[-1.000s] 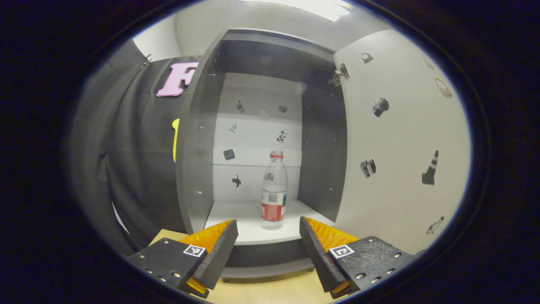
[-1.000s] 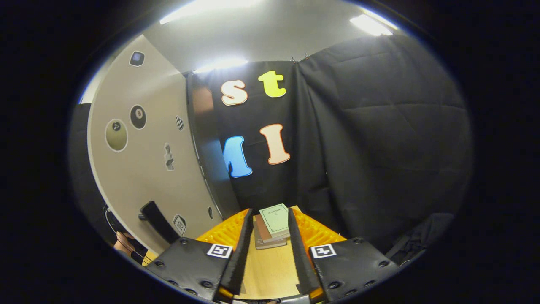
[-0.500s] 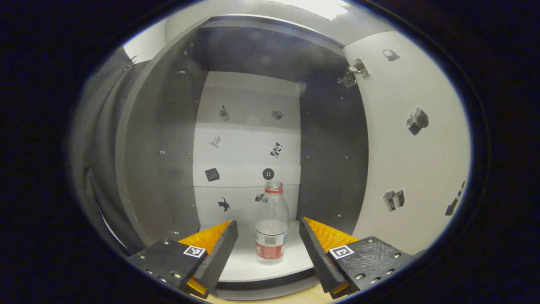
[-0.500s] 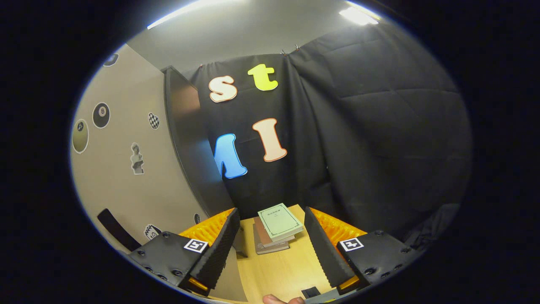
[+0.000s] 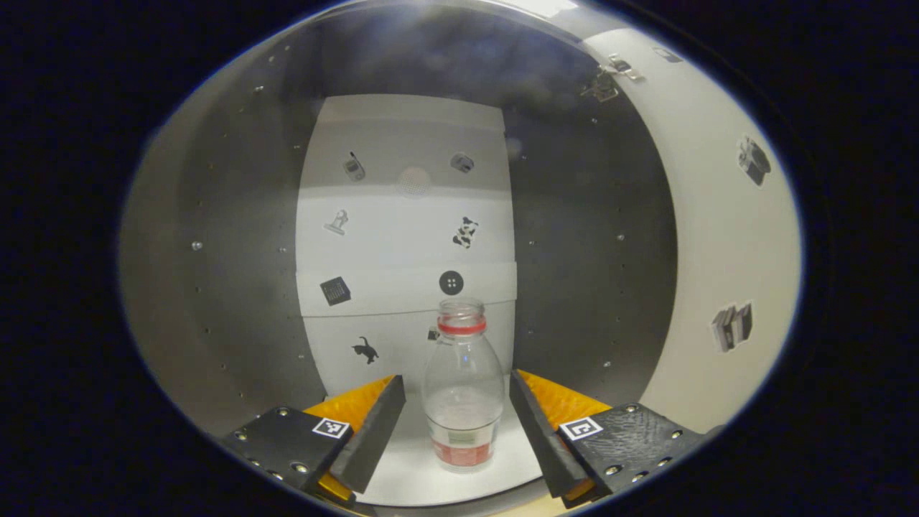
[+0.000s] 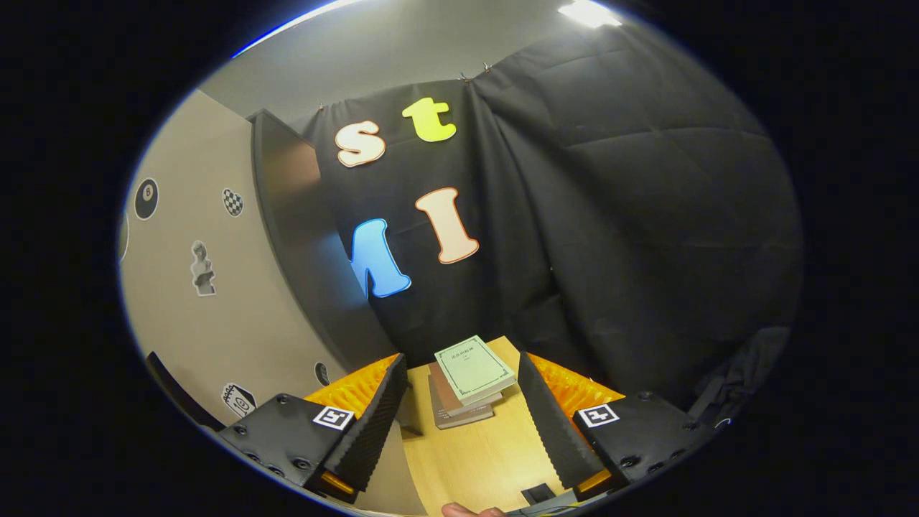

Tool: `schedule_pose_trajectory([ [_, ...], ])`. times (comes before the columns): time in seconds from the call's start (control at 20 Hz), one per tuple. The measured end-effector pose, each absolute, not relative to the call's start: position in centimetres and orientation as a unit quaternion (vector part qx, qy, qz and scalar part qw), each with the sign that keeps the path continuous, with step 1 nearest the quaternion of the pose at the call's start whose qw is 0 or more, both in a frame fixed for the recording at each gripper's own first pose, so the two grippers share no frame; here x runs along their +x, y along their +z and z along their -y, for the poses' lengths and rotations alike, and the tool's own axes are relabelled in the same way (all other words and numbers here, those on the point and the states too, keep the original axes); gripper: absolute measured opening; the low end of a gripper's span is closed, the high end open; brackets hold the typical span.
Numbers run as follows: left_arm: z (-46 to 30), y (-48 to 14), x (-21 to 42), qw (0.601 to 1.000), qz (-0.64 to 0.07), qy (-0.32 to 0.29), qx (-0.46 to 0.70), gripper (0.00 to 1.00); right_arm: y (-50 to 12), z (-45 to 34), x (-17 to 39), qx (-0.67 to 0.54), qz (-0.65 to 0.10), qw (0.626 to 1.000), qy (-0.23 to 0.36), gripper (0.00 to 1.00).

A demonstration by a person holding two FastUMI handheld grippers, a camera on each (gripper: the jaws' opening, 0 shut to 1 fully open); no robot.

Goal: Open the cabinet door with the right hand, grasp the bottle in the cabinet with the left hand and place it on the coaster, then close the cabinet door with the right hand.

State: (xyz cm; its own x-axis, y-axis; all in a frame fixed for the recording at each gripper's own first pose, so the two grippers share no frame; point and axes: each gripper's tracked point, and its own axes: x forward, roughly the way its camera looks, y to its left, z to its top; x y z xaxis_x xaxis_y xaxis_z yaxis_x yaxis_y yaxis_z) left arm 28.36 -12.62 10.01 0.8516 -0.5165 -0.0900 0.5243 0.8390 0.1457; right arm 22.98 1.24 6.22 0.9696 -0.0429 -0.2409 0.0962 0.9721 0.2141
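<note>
In the left gripper view a clear plastic bottle with a red neck ring and red label stands upright on the white floor of the open cabinet. My left gripper is open, its two fingers on either side of the bottle's lower body with small gaps. The opened cabinet door, pale with stickers, stands at the right. In the right gripper view my right gripper is open and holds nothing, just right of the door's outer face, whose dark handle shows at lower left.
A small stack of books lies on the wooden table ahead of the right gripper. Black cloth wall stands behind it. A fingertip shows at the bottom edge. The cabinet's grey side walls close in on both sides of the left gripper.
My left gripper has moved forward into the cabinet until its fingers flank the bottle. My right gripper has opened wider and drawn away from the door handle.
</note>
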Motion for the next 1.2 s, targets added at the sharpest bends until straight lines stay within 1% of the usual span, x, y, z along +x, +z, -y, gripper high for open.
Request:
schedule_pose_trajectory([
  [0.1, 13.4, 9.6, 28.6, 0.955, -0.026, -0.283, 0.079, 0.87, 5.9, -1.0, 23.1, 0.109, -0.121, 0.986, -0.042, 0.97],
  [0.15, 13.6, 9.4, 28.9, 0.954, -0.029, -0.286, 0.078, 0.90, 5.9, -1.0, 23.2, 0.108, -0.122, 0.986, -0.043, 0.98],
  [0.2, 13.9, 9.1, 29.1, 0.954, -0.032, -0.289, 0.077, 0.87, 5.9, -1.0, 23.3, 0.108, -0.122, 0.986, -0.043, 0.97],
  [0.25, 14.2, 8.5, 29.5, 0.953, -0.036, -0.290, 0.075, 0.90, 5.7, -1.0, 23.4, 0.107, -0.123, 0.986, -0.043, 0.97],
  [0.5, 14.4, 6.7, 30.4, 0.955, -0.057, -0.287, 0.045, 0.90, 5.3, -0.5, 23.9, 0.110, -0.127, 0.985, -0.048, 0.98],
  [0.65, 14.2, 6.1, 30.4, 0.954, -0.067, -0.291, 0.022, 0.87, 5.0, -0.3, 24.6, 0.110, -0.130, 0.984, -0.047, 0.98],
  [0.7, 14.2, 5.9, 30.3, 0.954, -0.071, -0.291, 0.017, 0.88, 5.0, -0.2, 24.9, 0.107, -0.132, 0.984, -0.044, 0.98],
  [0.8, 14.6, 6.0, 29.9, 0.953, -0.069, -0.296, 0.007, 0.86, 4.9, -0.3, 25.6, 0.099, -0.135, 0.985, -0.036, 0.98],
  [0.85, 15.2, 5.8, 29.5, 0.948, -0.073, -0.311, -0.008, 0.76, 5.0, -0.4, 26.0, 0.097, -0.136, 0.986, -0.030, 0.98],
  [0.9, 15.3, 5.8, 28.9, 0.946, -0.074, -0.316, -0.017, 0.76, 5.1, -0.4, 26.4, 0.095, -0.134, 0.986, -0.022, 0.98],
  [0.95, 15.0, 5.8, 28.8, 0.946, -0.073, -0.314, -0.014, 0.74, 5.2, -0.4, 26.8, 0.094, -0.132, 0.987, -0.017, 0.98],
  [1.1, 14.4, 6.5, 28.4, 0.951, -0.052, -0.302, 0.035, 0.72, 5.1, -0.7, 27.4, 0.099, -0.131, 0.986, -0.004, 0.98],
  [1.15, 14.3, 7.2, 27.4, 0.951, -0.043, -0.305, 0.039, 0.70, 5.1, -0.9, 27.3, 0.101, -0.131, 0.986, -0.002, 0.98],
  [1.2, 14.1, 8.0, 26.3, 0.949, -0.035, -0.310, 0.040, 0.72, 5.3, -1.0, 27.1, 0.103, -0.129, 0.986, -0.002, 0.98],
])
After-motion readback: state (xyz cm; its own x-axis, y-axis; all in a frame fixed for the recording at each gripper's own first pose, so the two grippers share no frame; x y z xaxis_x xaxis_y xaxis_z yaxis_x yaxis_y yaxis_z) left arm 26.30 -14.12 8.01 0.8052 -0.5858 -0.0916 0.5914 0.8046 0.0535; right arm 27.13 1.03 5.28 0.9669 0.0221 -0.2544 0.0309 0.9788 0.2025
